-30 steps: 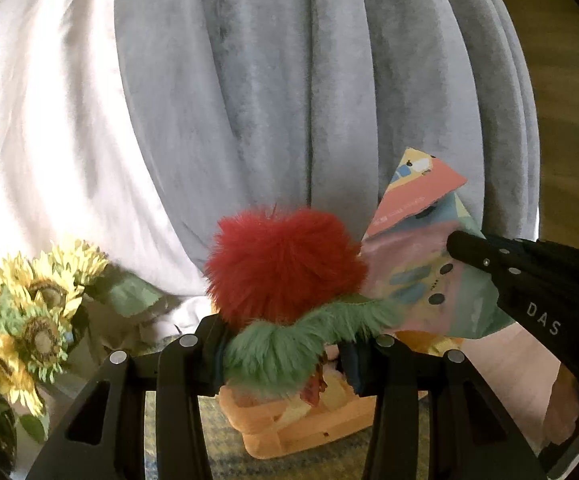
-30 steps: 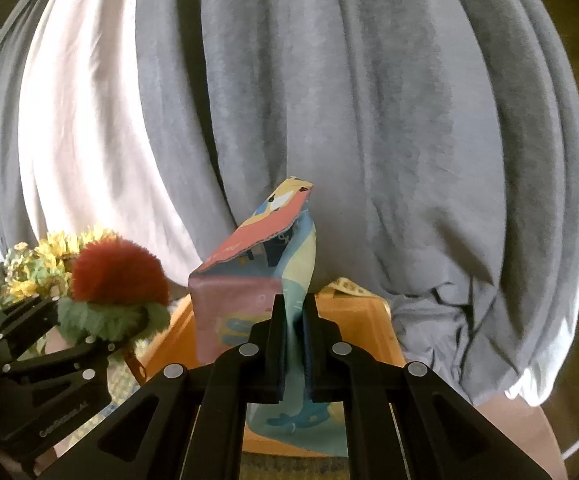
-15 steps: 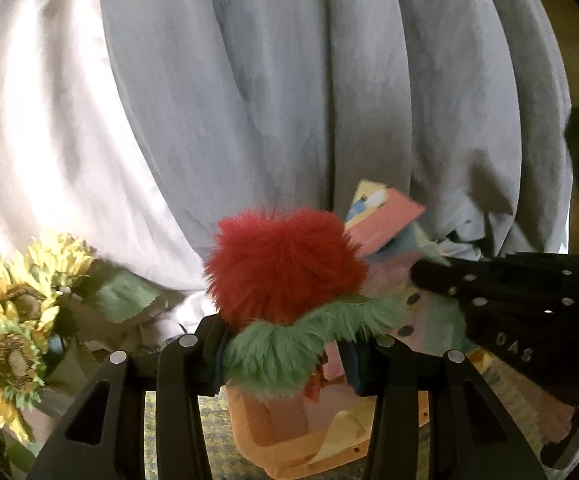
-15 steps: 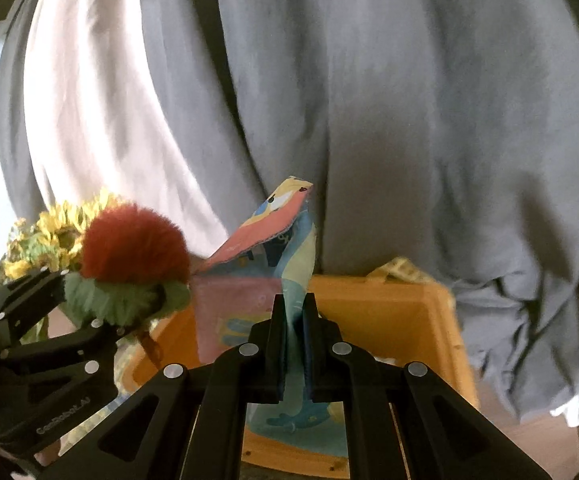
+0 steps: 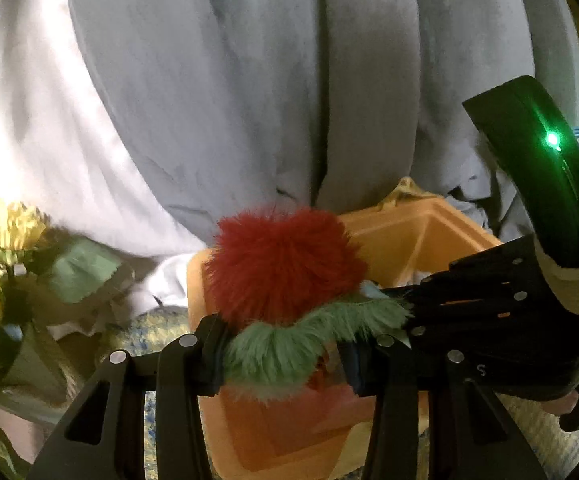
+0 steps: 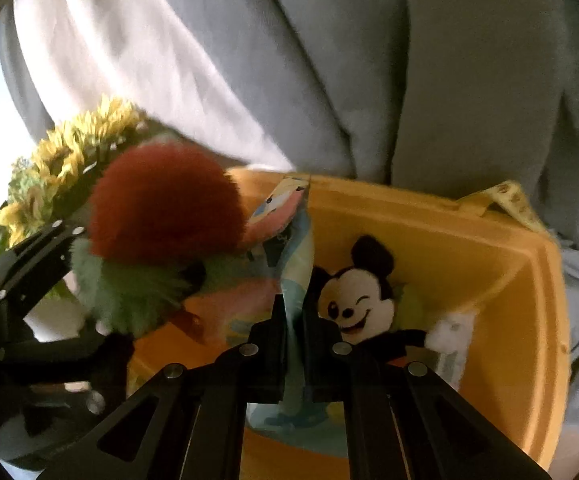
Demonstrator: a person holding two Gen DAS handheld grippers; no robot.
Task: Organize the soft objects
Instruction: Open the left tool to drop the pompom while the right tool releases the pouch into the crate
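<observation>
My left gripper is shut on a fluffy toy with a red ball top and a green fringe, held over the near left corner of an orange bin. In the right wrist view that toy hangs over the bin's left side. My right gripper is shut on a thin pastel fabric piece, pink and blue with a cartoon print, which hangs over the bin. A black-and-white mouse plush lies inside the bin. The right gripper's body crosses the left wrist view at right.
Grey and white curtains hang right behind the bin. Artificial sunflowers stand to the left, seen too in the right wrist view as sunflowers. A yellow strap lies over the bin's far right rim. A woven rug lies under the bin.
Both grippers have dropped and tipped down toward the bin, so its inside and the mouse plush now show. The fabric piece and the fluffy toy stay gripped and have come closer together.
</observation>
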